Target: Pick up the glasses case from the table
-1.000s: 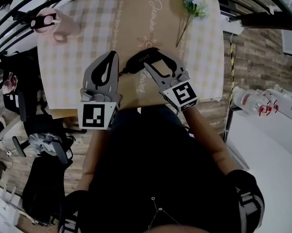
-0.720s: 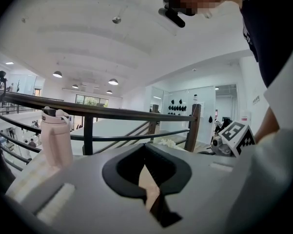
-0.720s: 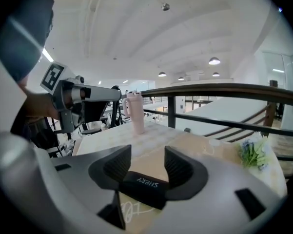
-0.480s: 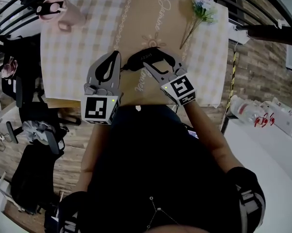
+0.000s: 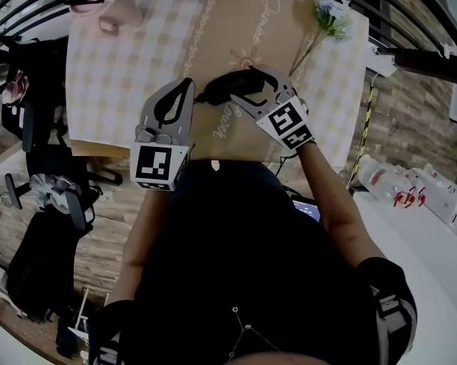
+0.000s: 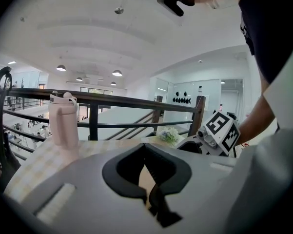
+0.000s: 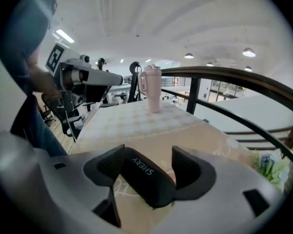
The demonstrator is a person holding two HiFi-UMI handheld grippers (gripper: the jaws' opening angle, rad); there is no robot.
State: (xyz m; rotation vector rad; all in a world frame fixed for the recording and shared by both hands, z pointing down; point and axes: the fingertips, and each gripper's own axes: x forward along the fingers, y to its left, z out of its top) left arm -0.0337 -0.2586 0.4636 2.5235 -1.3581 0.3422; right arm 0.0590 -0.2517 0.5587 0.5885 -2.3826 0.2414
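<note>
Right gripper view looks down on the glasses case, a black, oblong shell with rounded ends and a smooth matte skin, the pale letters SHERY printed along its top. It lies aslant on the desk between the jaws of the right tongs, which have just been opening and now stand wide on either side of it. One end of the case sits close to a dark pad, but no squeeze on it shows. Head view puts the case near the desk's front edge, on a plain tan band with looping cream script that runs down the middle of a soft cloth in pale checks. The left tongs hang near the case on its left. They are hard grey plastic with curved black pads, the tips pressed together and nothing between them. At one far corner of the desk stands a pink tumbler, tall and glossy, with a handle and a lid. At the other far corner lies a sprig of flowers on a thin stem. Black railing bars of round metal run behind the desk.
</note>
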